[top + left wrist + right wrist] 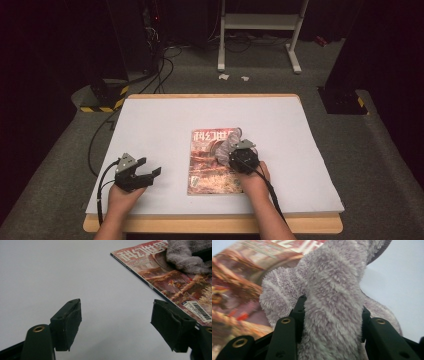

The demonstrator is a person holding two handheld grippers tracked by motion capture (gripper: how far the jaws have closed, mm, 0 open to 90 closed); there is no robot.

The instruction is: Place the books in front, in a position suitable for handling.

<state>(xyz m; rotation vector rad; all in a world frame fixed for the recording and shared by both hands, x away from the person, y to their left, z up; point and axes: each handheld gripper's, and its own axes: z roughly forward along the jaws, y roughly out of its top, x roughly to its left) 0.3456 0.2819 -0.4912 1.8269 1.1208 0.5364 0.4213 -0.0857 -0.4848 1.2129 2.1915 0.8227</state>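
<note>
Your right gripper (332,322) hides its own pads behind the fuzzy grey cloth (332,302), and the cloth runs off the top and bottom edges of the right gripper view. Beside the cloth, the magazine (234,297) is smeared with blur, so you cannot read its cover print, and its title is cut by the top edge. In the left gripper view, the magazine's far side and the cloth on it are clipped by the right edge.

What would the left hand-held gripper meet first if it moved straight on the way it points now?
Probably the magazine: the left hand-held gripper, jaws open, points across bare table cover toward its near edge, though depth is unclear.
</note>
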